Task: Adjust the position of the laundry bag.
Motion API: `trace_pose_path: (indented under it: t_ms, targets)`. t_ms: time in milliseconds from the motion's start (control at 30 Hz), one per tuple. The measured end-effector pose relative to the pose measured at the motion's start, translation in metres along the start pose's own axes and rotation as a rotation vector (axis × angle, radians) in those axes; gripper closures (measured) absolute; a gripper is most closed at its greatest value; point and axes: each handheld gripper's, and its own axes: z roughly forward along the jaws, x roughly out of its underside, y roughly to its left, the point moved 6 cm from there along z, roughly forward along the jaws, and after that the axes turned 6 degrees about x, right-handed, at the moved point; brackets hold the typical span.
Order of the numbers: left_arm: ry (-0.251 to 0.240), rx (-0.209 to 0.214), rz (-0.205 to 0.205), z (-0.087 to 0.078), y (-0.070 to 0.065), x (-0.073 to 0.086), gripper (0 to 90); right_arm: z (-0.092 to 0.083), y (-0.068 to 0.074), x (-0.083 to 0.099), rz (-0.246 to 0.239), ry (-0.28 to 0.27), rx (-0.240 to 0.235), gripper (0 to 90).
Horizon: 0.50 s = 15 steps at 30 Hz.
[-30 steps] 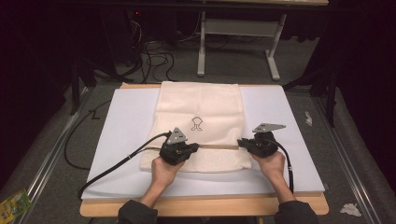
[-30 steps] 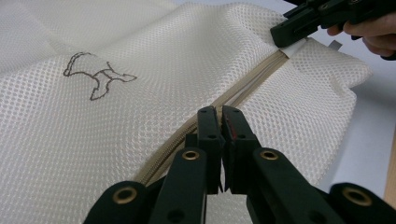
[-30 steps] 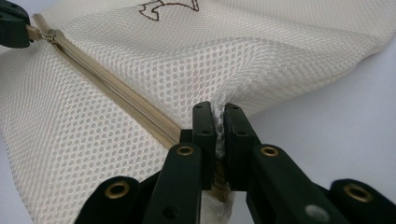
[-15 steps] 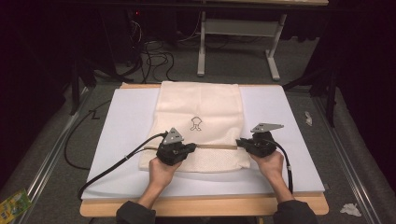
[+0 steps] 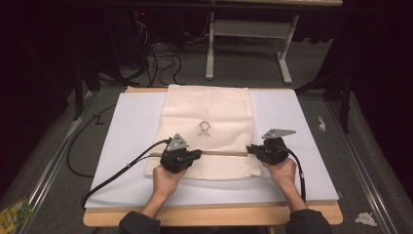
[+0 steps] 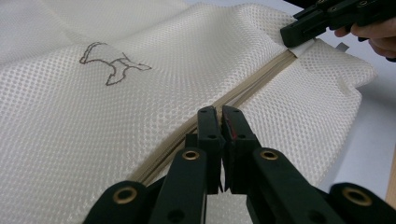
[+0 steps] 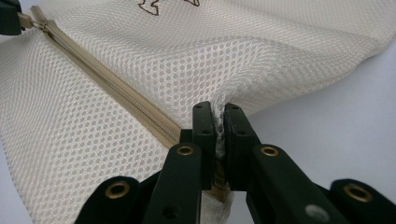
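White board point(image 5: 302, 146) on table w/ mesh bag point(image 5: 209, 117). Left gripper point(image 6: 223, 116) clamps zipper pull; right gripper point(image 7: 219, 116) pinches mesh at zipper point(image 7: 116, 93) end, clear in gripper views.

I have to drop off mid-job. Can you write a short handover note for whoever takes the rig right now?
Left gripper: shut on the zip pull at the left end of the zip.
Right gripper: shut on the mesh bag at the zip's right end; mesh bunches between its jaws.
Things: the bag lies flat on the white board, its zip running across near the person's edge.
Done: both ends of the zip are gripped.
Left: the zip looks closed along its length; probably draw the pull along while the right gripper holds the bag.
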Motion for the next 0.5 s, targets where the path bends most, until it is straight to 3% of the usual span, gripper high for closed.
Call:
trace_pose_path:
  t_ms: [500]
  targets:
    - [-0.022, -0.034, -0.034, -0.018, 0.011, 0.004, 87.3, 0.001, -0.001, 0.000, -0.004, 0.009, 0.007, 86.2]
